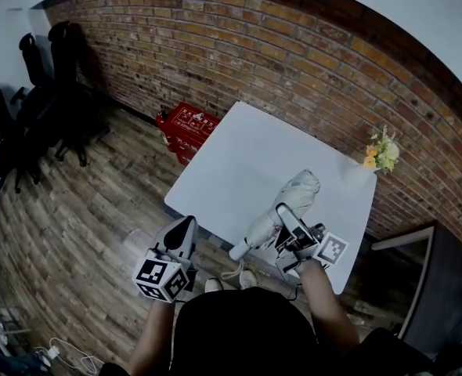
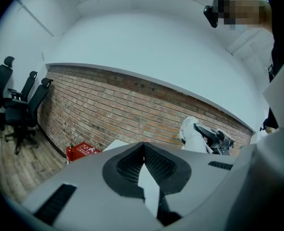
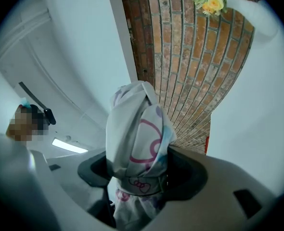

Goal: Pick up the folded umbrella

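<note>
The folded umbrella [image 1: 292, 197] is white with pink print and a strap around it. My right gripper [image 1: 284, 219] is shut on its middle, at the near edge of the white table [image 1: 239, 151]. In the right gripper view the umbrella [image 3: 138, 129] fills the space between the jaws and its far end stands up against the brick wall. Its handle end [image 1: 239, 251] juts out past the table edge. My left gripper [image 1: 182, 229] hangs over the floor by the table's near left corner, jaws [image 2: 143, 146] shut on nothing. The left gripper view also catches the umbrella [image 2: 189, 133].
A white vase of yellow flowers [image 1: 380, 153] stands at the table's far right corner, by the brick wall. A red box [image 1: 188, 124] sits on the wooden floor beyond the table's left side. Black office chairs [image 1: 35, 108] stand at the far left.
</note>
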`<state>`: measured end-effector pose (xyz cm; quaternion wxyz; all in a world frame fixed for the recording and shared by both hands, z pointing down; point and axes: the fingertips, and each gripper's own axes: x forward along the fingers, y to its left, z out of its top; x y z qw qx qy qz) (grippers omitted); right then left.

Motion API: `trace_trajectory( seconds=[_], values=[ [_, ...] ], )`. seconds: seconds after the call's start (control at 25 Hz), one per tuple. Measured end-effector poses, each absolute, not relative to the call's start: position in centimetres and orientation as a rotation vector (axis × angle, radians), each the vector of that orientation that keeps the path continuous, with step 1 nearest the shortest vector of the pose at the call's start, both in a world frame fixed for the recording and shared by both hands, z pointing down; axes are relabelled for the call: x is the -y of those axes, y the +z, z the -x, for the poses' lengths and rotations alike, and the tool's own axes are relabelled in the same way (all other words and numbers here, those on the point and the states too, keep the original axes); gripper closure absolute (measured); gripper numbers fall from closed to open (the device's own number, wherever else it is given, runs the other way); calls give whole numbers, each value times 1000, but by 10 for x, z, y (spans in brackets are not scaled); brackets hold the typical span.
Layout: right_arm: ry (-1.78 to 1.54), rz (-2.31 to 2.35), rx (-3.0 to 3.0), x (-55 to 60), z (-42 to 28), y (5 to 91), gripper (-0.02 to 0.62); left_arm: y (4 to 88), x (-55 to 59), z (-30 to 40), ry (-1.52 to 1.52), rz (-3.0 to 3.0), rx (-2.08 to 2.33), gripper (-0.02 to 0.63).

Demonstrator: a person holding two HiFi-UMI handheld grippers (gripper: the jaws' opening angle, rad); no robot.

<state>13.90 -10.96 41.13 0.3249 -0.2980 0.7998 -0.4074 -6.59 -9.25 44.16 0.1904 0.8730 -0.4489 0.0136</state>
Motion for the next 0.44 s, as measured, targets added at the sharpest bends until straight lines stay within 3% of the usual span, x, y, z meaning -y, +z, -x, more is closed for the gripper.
trace_trajectory(
  seconds=[0.44],
  values=[
    [-1082, 805, -2097, 113, -129, 416, 293, 443, 99, 71, 28, -2451, 1236, 592]
  ],
)
